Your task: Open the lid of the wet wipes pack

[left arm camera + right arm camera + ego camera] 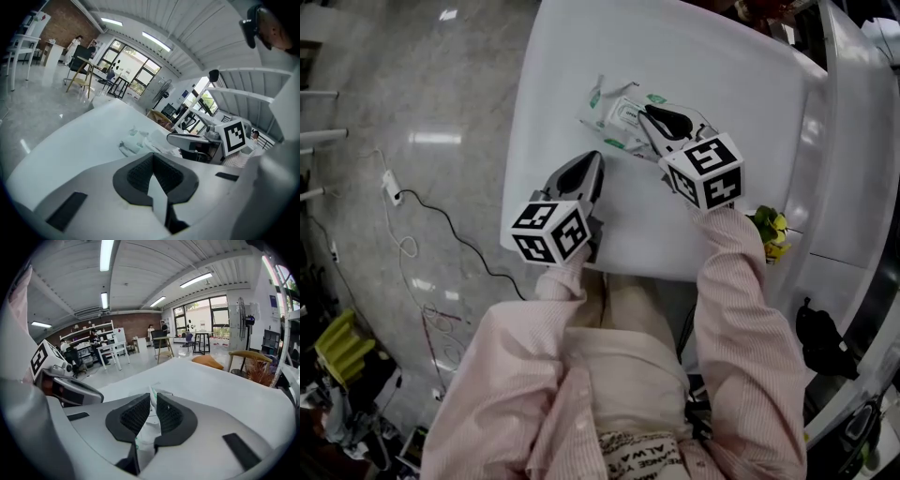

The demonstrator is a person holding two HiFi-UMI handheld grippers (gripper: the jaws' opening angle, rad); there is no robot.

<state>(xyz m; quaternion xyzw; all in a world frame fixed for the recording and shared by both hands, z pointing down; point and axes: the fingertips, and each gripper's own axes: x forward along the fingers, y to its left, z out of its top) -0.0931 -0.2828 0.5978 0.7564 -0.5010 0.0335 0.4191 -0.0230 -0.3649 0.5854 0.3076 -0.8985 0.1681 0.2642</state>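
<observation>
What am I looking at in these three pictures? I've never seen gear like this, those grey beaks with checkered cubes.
A person holds one tool in each hand. Each is a hand-held gripper: two padded jaws plus a marker cube. The head view comes from a camera on the person's head, looking down; the other two views come from cameras riding on the grippers. A wipes pack lies on the white table. The left hand-held gripper is shut and empty. The right hand-held gripper is over the pack, jaws closing with part of the pack between them.
</observation>
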